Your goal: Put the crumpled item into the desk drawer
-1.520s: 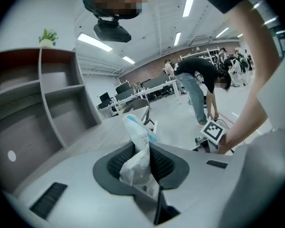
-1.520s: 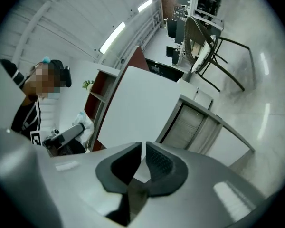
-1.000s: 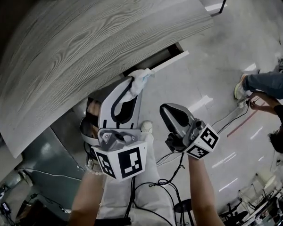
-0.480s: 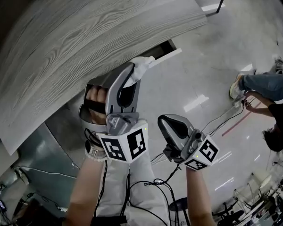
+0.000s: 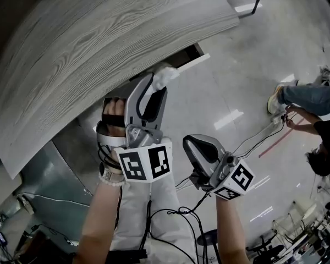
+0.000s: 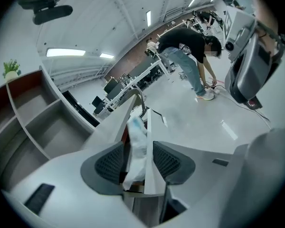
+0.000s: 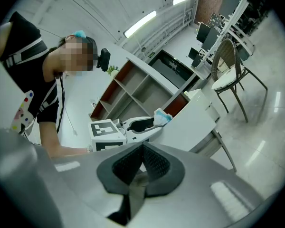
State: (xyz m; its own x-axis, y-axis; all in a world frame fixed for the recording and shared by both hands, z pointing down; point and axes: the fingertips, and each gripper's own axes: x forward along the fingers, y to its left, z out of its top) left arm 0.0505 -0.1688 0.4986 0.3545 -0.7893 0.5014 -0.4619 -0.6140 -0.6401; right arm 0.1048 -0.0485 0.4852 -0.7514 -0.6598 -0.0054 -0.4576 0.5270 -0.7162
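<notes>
The crumpled item (image 5: 164,76), a white wad with a touch of blue, hangs at the tip of my left gripper (image 5: 157,82), just above the open desk drawer (image 5: 190,55) under the grey wood-grain desk top (image 5: 99,43). In the left gripper view the crumpled item (image 6: 136,144) sits loosely between the spreading pads of the left gripper (image 6: 137,163), whose jaws are opening, next to the drawer's white front panel (image 6: 148,141). My right gripper (image 5: 191,144) is shut and empty, held lower right of the left one, away from the desk. From the right gripper (image 7: 142,148) the wad (image 7: 161,116) shows too.
A person (image 5: 313,100) crouches on the glossy floor at the right, near cables (image 5: 264,136). The same person (image 6: 190,46) bends over in the left gripper view. A chair (image 7: 230,75) and open shelves (image 7: 137,91) stand beyond the desk.
My left gripper has carried the wad forward to the drawer opening and its jaws have spread apart. The right gripper has drifted slightly toward me.
</notes>
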